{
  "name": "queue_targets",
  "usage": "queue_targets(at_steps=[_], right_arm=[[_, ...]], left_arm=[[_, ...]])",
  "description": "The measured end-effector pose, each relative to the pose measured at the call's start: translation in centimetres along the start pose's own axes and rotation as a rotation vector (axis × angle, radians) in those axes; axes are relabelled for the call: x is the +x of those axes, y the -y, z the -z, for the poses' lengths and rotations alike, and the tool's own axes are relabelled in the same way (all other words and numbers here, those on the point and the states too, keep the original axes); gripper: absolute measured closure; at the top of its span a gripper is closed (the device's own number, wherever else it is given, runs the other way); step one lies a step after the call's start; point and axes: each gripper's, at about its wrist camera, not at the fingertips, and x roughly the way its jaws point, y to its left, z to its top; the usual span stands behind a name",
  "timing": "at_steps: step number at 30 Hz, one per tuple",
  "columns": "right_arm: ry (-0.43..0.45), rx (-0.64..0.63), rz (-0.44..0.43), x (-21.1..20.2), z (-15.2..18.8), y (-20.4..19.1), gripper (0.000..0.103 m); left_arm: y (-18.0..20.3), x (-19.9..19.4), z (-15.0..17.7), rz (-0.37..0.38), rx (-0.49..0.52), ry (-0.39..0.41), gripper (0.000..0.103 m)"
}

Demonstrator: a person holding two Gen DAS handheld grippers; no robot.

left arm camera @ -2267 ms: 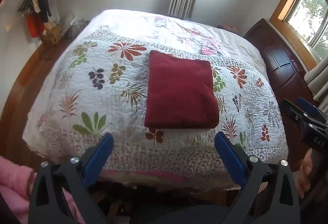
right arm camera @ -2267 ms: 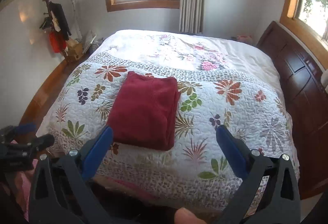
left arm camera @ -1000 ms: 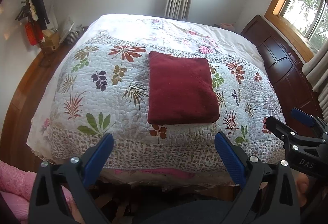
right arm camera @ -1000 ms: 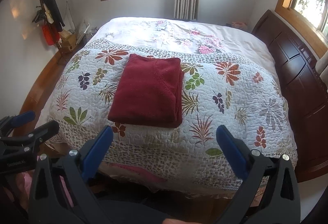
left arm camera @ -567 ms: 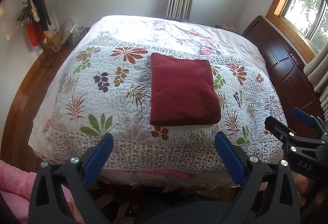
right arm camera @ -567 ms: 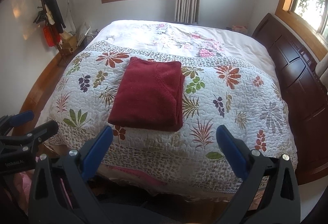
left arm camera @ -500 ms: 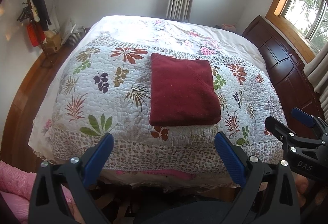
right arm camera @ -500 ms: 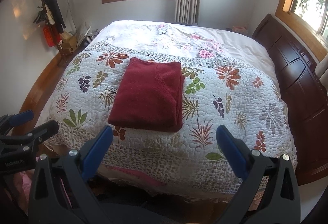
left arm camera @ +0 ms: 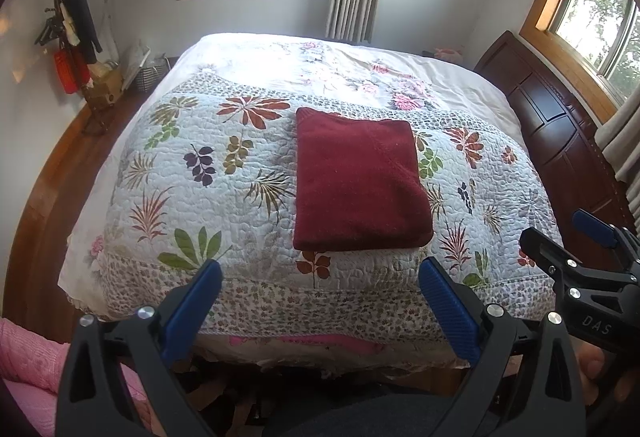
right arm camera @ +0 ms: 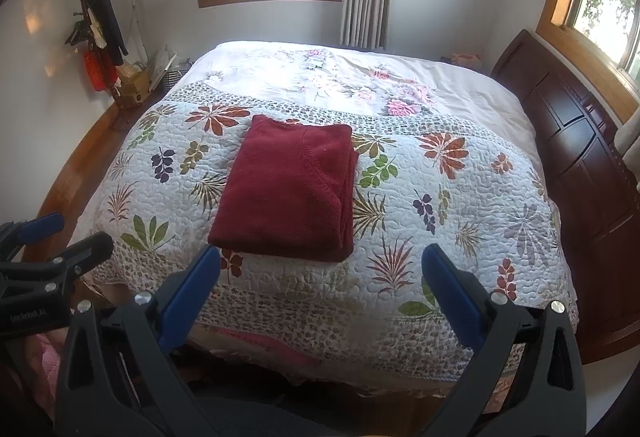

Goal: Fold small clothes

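The dark red garment (left arm camera: 360, 181) lies folded into a neat rectangle on the quilt (left arm camera: 200, 173), in the middle of the frame. Left gripper (left arm camera: 320, 297) and right gripper (right arm camera: 320, 277) are both spread wide, empty, hovering low in the frame. The folding looks finished.

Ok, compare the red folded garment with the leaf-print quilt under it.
The red folded garment is plain dark red; the leaf-print quilt is pale with coloured leaves and flowers. The garment is a compact rectangle of stacked layers, whereas the quilt is spread flat and hangs over the bed's near edge. The garment covers only a small central patch of the quilt. Both lie flat, untouched by either claw.
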Motion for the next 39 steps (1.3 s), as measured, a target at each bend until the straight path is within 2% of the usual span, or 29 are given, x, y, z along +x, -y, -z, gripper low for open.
queue_targets(at_steps=[39], right_arm=[[-0.003, -0.014, -0.009, 0.8, -1.2, -0.2, 0.003]], left_arm=[[0.2, 0.5, -0.5, -0.001, -0.025, -0.007, 0.004]])
